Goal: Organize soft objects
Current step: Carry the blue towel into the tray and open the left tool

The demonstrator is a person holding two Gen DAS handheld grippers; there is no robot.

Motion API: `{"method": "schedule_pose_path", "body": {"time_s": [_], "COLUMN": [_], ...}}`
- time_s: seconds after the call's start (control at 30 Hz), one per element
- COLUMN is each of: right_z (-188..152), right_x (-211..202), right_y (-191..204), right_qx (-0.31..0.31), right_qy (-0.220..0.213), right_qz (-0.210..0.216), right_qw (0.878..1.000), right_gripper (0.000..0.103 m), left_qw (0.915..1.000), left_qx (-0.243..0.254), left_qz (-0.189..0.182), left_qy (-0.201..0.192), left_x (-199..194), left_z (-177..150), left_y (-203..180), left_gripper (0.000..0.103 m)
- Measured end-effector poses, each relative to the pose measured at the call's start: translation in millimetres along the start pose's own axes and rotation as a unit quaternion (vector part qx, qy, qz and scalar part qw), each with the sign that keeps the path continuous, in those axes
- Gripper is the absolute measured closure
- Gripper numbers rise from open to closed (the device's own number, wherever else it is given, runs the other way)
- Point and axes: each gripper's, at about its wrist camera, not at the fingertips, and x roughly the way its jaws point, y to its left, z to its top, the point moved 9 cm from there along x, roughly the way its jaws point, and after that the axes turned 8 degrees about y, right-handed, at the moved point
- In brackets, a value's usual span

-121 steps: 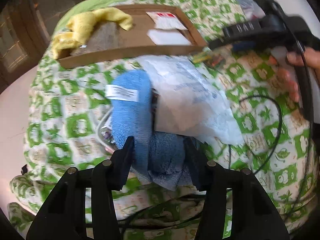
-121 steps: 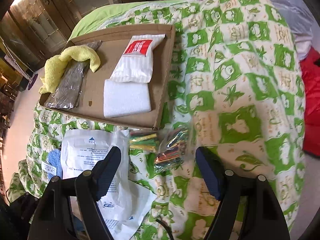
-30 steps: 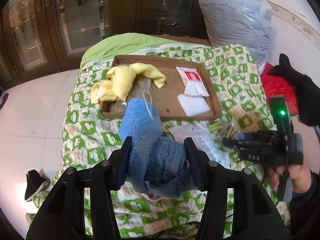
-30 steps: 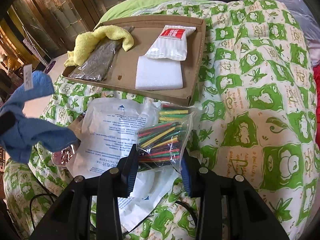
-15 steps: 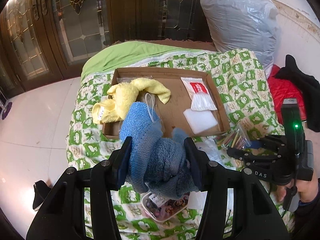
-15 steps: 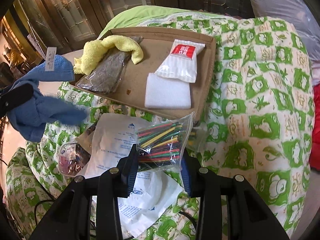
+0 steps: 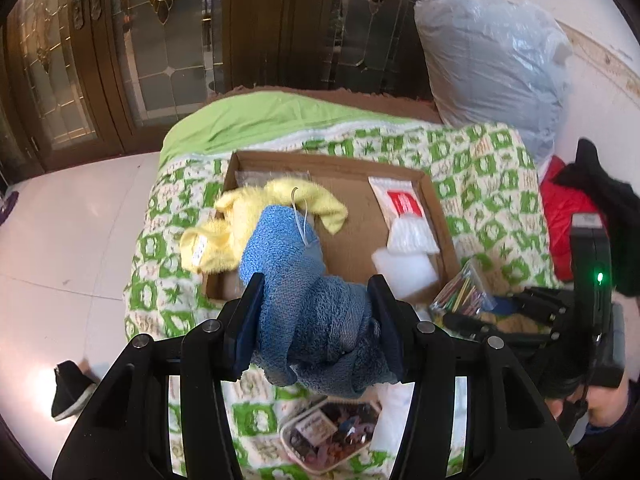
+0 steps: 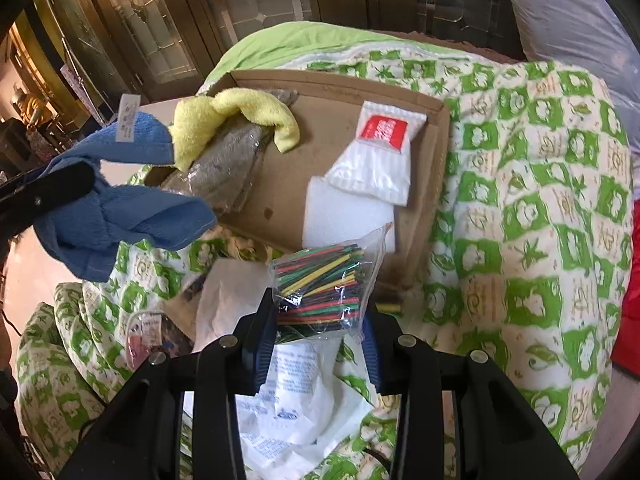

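left gripper [image 7: 316, 320] clamped on one blue towel [image 7: 304, 292], bunched between its fingers and held in the air. ahead of it: one cardboard tray [image 7: 352, 168] on the green-checked quilt [image 7: 492, 184], holding one yellow cloth [image 7: 240, 220], one white foam pad [image 7: 404, 268], one red-labelled packet [image 7: 404, 208]. right gripper [image 8: 320, 332] clamped on one bag of coloured sticks [image 8: 320, 284], raised just short of the tray's near edge.

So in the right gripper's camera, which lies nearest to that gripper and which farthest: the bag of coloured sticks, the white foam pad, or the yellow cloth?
From the right gripper:
1. Bag of coloured sticks, held between its fingers.
2. White foam pad, just beyond, in the cardboard tray's near right corner.
3. Yellow cloth, farthest, at the tray's far left.
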Motion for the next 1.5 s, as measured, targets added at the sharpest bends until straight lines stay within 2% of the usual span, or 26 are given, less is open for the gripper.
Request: {"method": "schedule_pose_path", "body": {"time_s": [0.2, 0.33, 0.53, 0.63, 0.83, 0.93, 1.03, 1.17, 1.37, 1.5], "right_z": [32.0, 45.9, 52.4, 55.3, 58.2, 57.3, 57.0, 58.1, 53.0, 38.4], "right_x": [5.8, 22.2, 48.5, 56.9, 73.5, 77.6, 78.9, 75.6, 67.6, 61.1], "right_y": [9.7, 12.3, 13.8, 14.9, 19.5, 22.1, 23.6, 24.5, 16.7, 4.1], "right_qx": [0.0, 0.007, 0.021, 0.022, 0.03, 0.029, 0.031, 0.034, 0.048, 0.071], "right_qy": [-0.008, 0.005, 0.022, 0.026, 0.038, 0.042, 0.043, 0.033, 0.013, 0.011], "right_qz": [0.011, 0.023, 0.048, 0.055, 0.074, 0.079, 0.088, 0.093, 0.091, 0.095], "right_qw": [1.0, 1.0, 0.998, 0.998, 0.996, 0.996, 0.995, 0.995, 0.995, 0.993], "right_gripper": [0.065, 0.065, 0.065, 0.065, 0.065, 0.064, 0.061, 0.042, 0.04, 0.039], "left_qw": [0.9995, 0.9988, 0.9985, 0.9985, 0.9978, 0.9979, 0.998, 0.9982, 0.9981, 0.9981], "left_qx": [-0.026, -0.044, -0.051, -0.046, -0.05, -0.048, -0.036, -0.03, -0.043, -0.052], "left_qz": [-0.012, -0.02, -0.006, 0.013, 0.033, 0.039, 0.05, 0.052, 0.042, 0.031], "left_qy": [-0.009, -0.002, 0.018, 0.026, 0.027, 0.02, 0.013, 0.007, -0.011, -0.009], "left_x": [12.1, 32.8, 70.1, 86.9, 101.8, 102.0, 99.7, 92.3, 67.5, 53.4], "left_z": [28.9, 37.7, 31.2, 23.8, 19.2, 20.5, 22.8, 21.2, 7.2, -18.1], "left_y": [10.2, 17.2, 27.9, 34.8, 47.9, 50.4, 49.6, 49.0, 53.0, 54.5], "left_gripper": [0.052, 0.051, 0.051, 0.051, 0.049, 0.043, 0.025, 0.025, 0.025, 0.025]}}
